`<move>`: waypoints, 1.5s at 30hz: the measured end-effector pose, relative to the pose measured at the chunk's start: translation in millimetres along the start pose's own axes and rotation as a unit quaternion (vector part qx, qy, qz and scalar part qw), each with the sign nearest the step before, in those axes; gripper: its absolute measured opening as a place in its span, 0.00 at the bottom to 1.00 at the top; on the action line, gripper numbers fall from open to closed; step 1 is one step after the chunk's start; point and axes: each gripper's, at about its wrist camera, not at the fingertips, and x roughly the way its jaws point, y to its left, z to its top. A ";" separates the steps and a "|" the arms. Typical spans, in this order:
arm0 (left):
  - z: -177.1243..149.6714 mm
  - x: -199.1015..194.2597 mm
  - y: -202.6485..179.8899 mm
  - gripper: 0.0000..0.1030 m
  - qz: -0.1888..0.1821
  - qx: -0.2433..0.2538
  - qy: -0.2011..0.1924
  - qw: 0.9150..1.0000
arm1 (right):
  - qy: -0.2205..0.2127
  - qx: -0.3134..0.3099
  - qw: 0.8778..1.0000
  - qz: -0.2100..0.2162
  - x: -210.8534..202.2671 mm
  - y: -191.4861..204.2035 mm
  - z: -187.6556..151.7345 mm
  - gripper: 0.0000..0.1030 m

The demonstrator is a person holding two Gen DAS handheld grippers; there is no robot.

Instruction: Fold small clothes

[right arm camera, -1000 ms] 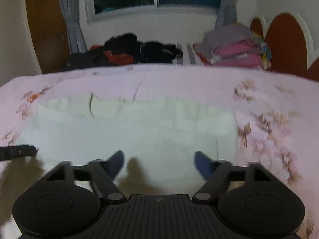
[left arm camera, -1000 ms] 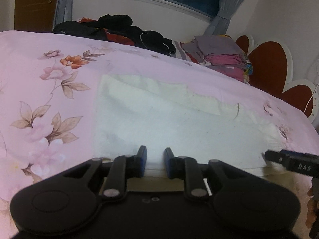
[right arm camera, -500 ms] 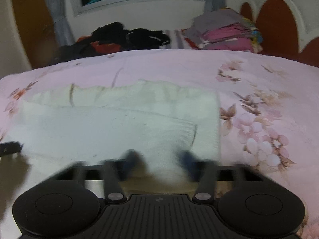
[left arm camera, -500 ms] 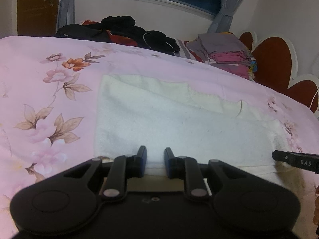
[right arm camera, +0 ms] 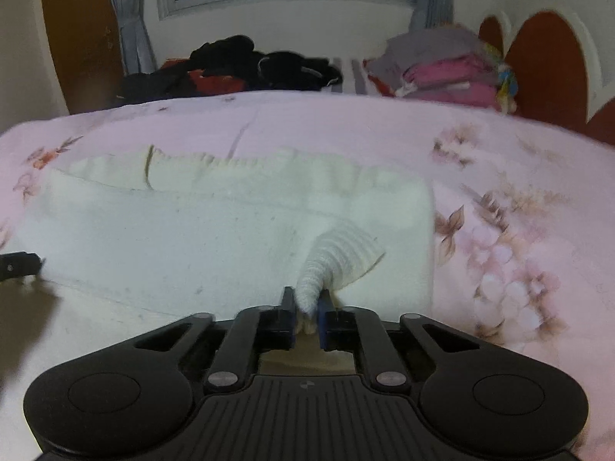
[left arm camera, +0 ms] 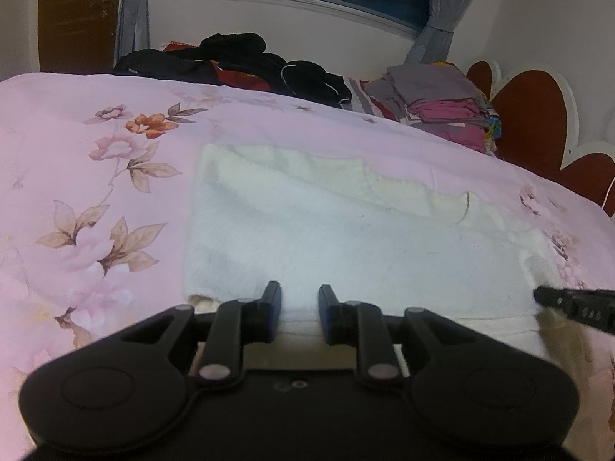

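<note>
handling: the garment [right arm camera: 215,238] is judged soft, light and limp; sagging is expected once lifted.
hold: the near hem is judged the place to grip, one corner to each gripper.
look: cream-white knit, ribbed at the cuff, partly folded, faintly marked.
place: spread flat at centre frame on the pink bedspread [left arm camera: 96,192].
right gripper [right arm camera: 306,317]: jaws have just been closing; now clamped on a pinched ribbed fold.
left gripper [left arm camera: 299,317]: narrow gap, hem between the jaws; a grip cannot be told.
</note>
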 end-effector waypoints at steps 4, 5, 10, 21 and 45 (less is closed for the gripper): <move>-5.7 -14.0 -1.8 0.30 0.000 -0.004 0.003 1.000 | -0.027 0.004 1.000 0.002 -22.7 -2.0 -2.2 0.62; -9.0 -18.5 -3.0 0.33 0.002 -0.003 0.003 1.000 | -0.028 0.002 1.000 0.015 -28.5 -0.9 -4.1 0.62; -25.2 -41.9 -14.2 0.34 0.016 -0.001 0.010 1.000 | -0.028 -0.013 0.998 0.061 -57.0 7.9 -21.3 0.62; -54.0 -100.1 -50.3 0.37 0.023 0.045 0.005 0.999 | -0.012 0.000 0.996 0.088 -120.6 4.0 -69.8 0.62; -166.8 -204.9 40.0 0.40 0.018 0.036 0.043 0.998 | 0.016 0.045 0.999 0.005 -232.2 6.7 -214.6 0.62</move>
